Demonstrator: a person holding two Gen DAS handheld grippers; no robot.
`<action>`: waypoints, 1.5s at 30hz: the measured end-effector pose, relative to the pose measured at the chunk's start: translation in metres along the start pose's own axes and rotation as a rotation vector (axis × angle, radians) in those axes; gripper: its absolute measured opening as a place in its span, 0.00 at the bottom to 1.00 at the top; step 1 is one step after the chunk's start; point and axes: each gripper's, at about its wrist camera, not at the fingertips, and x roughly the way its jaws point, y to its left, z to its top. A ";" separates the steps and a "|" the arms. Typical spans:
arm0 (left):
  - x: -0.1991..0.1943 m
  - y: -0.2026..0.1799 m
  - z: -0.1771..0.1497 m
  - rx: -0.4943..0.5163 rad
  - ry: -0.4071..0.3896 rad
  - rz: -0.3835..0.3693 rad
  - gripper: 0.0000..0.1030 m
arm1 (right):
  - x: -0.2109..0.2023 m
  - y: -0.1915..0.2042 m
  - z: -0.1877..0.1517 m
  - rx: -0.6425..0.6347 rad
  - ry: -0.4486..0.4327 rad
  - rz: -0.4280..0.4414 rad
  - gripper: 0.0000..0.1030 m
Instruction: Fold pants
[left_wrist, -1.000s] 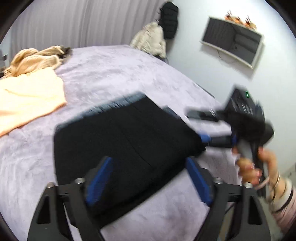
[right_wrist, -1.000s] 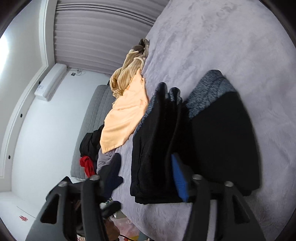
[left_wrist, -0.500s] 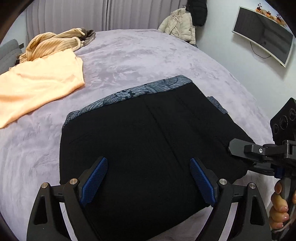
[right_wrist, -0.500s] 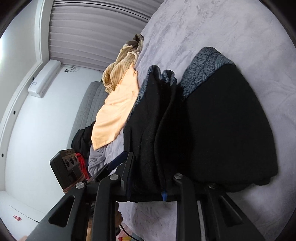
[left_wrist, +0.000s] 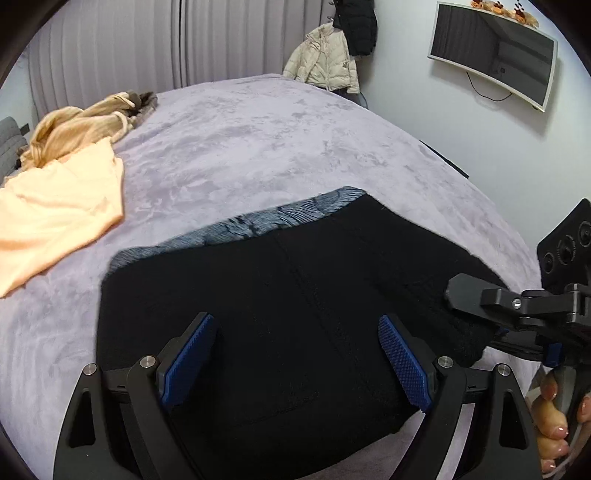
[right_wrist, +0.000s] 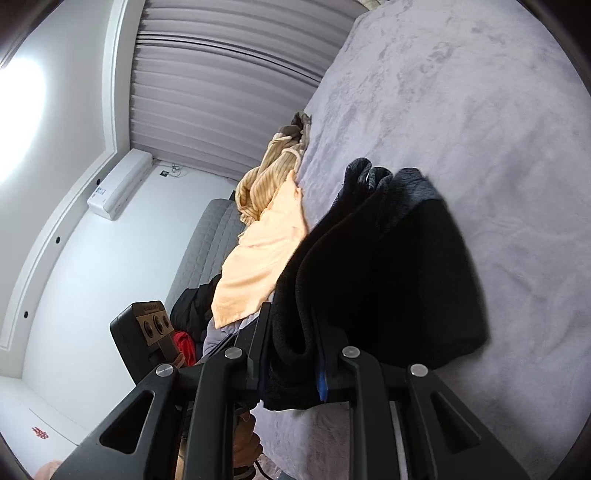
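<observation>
A peach-orange cotton garment (left_wrist: 55, 214) lies flat along the left edge of the lilac plush bed (left_wrist: 258, 140), with a crumpled tan striped knit top (left_wrist: 81, 129) just behind it toward the far left corner. The folded black pants with a grey patterned waistband (left_wrist: 280, 314) lie on the near part of the bed, close to its near edge, waistband turned toward the far side. The left tool (left_wrist: 295, 358) hangs over the pants with its blue-padded fingers (left_wrist: 188, 358) wide apart and nothing pressed between them. At the pants' right edge the right tool (right_wrist: 291, 365) has just been closing and is now clamped on a thick bunched fold of the black fabric, lifted off the bed there. A hand (left_wrist: 554, 417) grips that tool's handle at the near right corner. A wall screen (left_wrist: 491, 51) hangs beyond the bed's right edge
</observation>
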 end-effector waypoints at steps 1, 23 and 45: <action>0.008 -0.004 -0.003 -0.006 0.016 -0.006 0.87 | 0.000 -0.009 -0.001 0.015 0.002 -0.012 0.21; -0.032 0.093 -0.026 -0.083 0.059 0.118 0.91 | -0.058 0.001 -0.008 -0.100 -0.116 -0.284 0.28; -0.023 0.139 -0.074 -0.260 0.112 0.033 1.00 | 0.023 0.044 -0.032 -0.318 0.123 -0.544 0.33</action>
